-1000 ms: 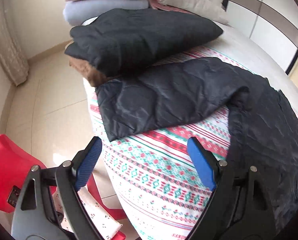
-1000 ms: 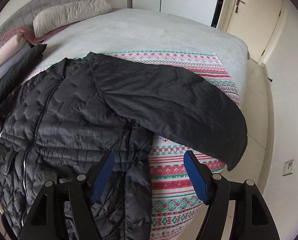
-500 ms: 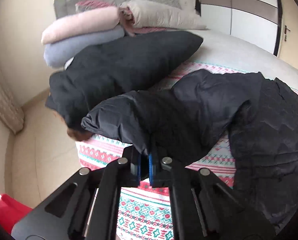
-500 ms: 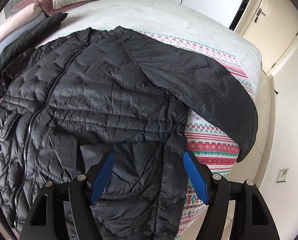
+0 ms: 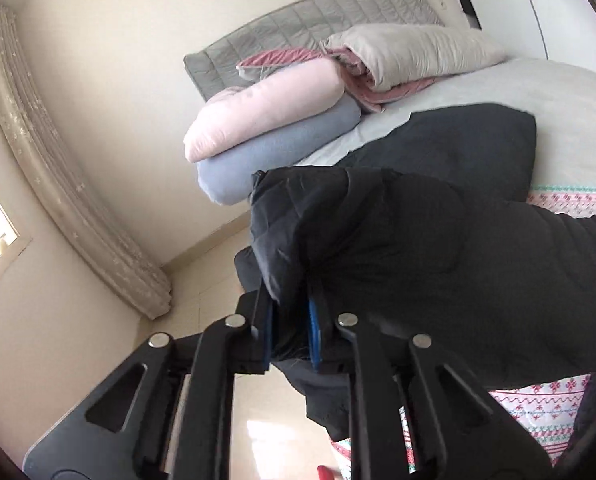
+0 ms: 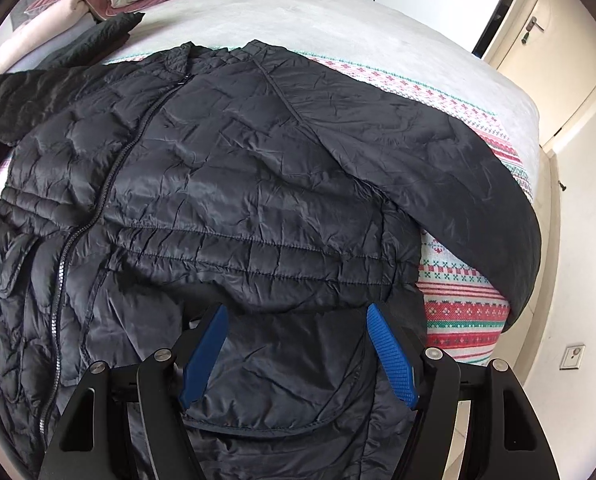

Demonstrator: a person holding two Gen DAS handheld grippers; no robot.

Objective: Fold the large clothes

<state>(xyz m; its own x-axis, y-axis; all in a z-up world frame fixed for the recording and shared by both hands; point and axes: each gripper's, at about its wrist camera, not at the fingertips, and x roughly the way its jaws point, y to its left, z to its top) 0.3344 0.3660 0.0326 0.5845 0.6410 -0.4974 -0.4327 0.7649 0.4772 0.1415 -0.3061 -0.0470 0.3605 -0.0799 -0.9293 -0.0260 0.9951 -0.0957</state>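
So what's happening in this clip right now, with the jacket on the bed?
A person with two handheld grippers is folding a black quilted jacket spread zipped-up on a patterned blanket on the bed. The left gripper is shut on the jacket's sleeve near the cuff and holds it lifted off the blanket. The right gripper hangs open above the jacket's lower part, gripping nothing. The other sleeve lies stretched out, not yet folded in.

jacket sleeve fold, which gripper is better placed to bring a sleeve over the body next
Left. The left gripper is shut on the sleeve of the black jacket, lifted off the bed. The right gripper is open above the hem, holding nothing.
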